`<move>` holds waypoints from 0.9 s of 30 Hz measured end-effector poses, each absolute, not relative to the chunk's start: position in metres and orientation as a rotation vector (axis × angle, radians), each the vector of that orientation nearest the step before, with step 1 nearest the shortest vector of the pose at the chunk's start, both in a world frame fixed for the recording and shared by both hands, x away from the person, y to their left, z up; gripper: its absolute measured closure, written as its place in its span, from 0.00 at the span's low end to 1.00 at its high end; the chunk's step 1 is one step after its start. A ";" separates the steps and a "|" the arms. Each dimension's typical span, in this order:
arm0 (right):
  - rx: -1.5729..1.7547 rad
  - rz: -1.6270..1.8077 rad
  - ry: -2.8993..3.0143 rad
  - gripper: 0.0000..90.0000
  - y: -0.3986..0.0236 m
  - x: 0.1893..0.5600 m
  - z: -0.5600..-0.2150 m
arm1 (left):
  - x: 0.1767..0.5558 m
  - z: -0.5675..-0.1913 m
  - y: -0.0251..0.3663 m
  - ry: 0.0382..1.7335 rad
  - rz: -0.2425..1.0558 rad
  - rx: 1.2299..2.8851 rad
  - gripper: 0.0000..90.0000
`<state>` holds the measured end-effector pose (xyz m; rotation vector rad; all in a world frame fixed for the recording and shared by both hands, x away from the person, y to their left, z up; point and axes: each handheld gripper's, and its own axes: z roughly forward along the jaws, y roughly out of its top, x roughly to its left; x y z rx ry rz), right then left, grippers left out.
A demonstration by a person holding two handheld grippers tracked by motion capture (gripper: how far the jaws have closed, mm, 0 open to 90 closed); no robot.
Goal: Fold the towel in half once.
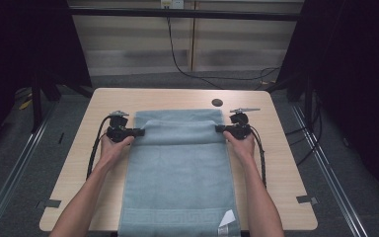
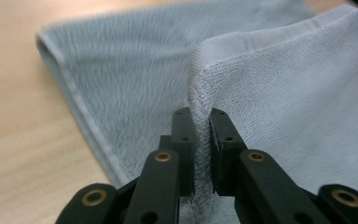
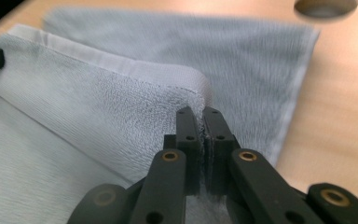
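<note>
A grey-blue towel (image 1: 180,173) lies lengthwise on the wooden table (image 1: 281,163), its near end hanging over the front edge. Its far part is folded back toward me, the lifted hem stretched between both grippers. At the fold's left edge my left gripper (image 1: 137,132) is shut on the towel edge (image 2: 200,93); in the left gripper view its jaws pinch the hem (image 2: 203,119). On the opposite edge my right gripper (image 1: 220,128) is shut on the towel; in the right gripper view the pile (image 3: 168,102) is squeezed between its jaws (image 3: 201,116).
A dark round hole (image 1: 217,102) sits in the tabletop just beyond the towel's far right corner, blurred at the top of the right gripper view (image 3: 325,7). A white label (image 1: 226,218) lies at the towel's near right corner. Bare wood flanks the towel.
</note>
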<state>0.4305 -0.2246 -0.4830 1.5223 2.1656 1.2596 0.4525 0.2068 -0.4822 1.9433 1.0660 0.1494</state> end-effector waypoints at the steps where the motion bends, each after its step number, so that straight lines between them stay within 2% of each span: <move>1: 1.505 1.290 2.153 0.97 -0.226 0.429 -0.476 | 0.451 -0.475 0.209 1.051 0.154 1.917 0.91; 8: 1.331 1.464 2.086 0.97 -0.230 0.410 -0.415 | 0.431 -0.415 0.223 0.957 0.204 1.800 0.91; 15: 1.180 1.578 2.033 0.97 -0.235 0.383 -0.364 | 0.404 -0.365 0.231 0.842 0.269 1.749 0.91; 27: 1.006 1.597 2.021 0.97 -0.243 0.329 -0.302 | 0.356 -0.314 0.227 0.685 0.346 1.732 0.91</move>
